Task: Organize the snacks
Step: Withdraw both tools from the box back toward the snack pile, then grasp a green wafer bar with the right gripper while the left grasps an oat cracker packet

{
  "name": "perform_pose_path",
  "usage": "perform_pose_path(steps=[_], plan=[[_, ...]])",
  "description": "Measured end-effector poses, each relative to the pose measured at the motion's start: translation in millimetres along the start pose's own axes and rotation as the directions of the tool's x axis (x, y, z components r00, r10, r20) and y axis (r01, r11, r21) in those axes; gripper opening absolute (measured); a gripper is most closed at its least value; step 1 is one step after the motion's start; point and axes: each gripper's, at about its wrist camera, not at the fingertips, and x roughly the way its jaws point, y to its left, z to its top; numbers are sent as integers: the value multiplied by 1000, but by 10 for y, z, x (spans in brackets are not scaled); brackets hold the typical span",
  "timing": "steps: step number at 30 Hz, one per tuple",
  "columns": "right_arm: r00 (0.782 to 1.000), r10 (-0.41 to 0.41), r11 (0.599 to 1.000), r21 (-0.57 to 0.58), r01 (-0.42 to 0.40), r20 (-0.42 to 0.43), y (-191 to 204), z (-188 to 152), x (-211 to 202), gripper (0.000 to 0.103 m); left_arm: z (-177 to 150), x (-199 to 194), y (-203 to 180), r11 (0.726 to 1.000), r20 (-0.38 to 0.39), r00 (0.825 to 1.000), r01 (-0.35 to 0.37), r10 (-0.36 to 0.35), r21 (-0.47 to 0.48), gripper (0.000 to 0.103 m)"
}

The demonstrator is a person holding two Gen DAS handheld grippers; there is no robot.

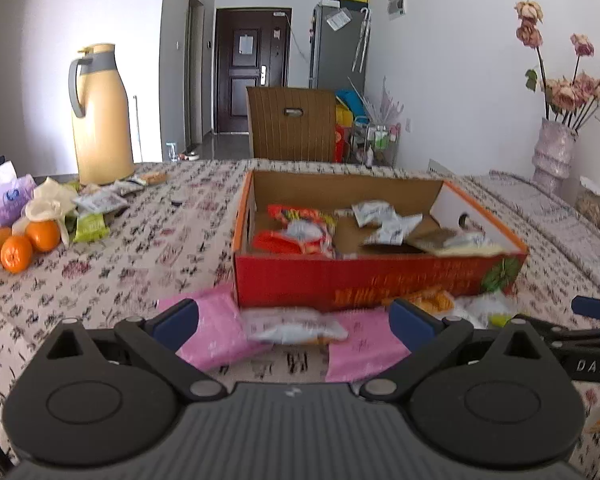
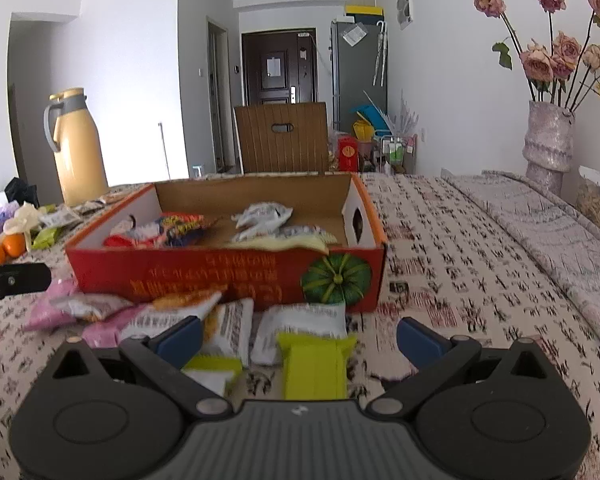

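Note:
An open red cardboard box sits on the patterned tablecloth and holds several snack packets. More packets lie loose in front of it: pink ones, a white and orange one, white ones and a lime green bar. My left gripper is open just above the white and orange packet. My right gripper is open over the lime green bar and the white packets. Nothing is held.
A yellow thermos jug stands at the back left. Oranges, a tissue pack and more wrappers lie at the left. A vase of dried roses stands at the right. A wooden chair is behind the table.

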Motion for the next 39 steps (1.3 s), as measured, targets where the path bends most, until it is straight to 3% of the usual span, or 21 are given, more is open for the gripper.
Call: perform_pose_path(steps=[11, 20, 24, 29, 33, 39], plan=[[996, -50, 999, -2, 50, -75, -89, -292, 1, 100, -318, 138, 83, 1000, -68, 998, 1, -1, 6, 103], [994, -47, 999, -13, 46, -103, -86, -382, 51, 81, -394, 203, 119, 1000, -75, 997, 23, -24, -13, 103], [992, -44, 999, -9, 43, -121, -90, -410, 81, 64, -406, 210, 118, 999, -77, 997, 29, -31, -17, 103], [993, -41, 999, -17, 40, -111, -71, -429, 64, 55, -410, 219, 131, 999, -81, 996, 29, -31, -24, 103], [995, -25, 999, -39, 22, -98, -28, -446, 46, 41, -411, 220, 134, 999, -84, 996, 26, -28, -28, 103], [996, -30, 998, -61, 25, -82, 9, -461, 18, 36, -412, 221, 136, 999, -86, 996, 21, -23, -31, 103]])
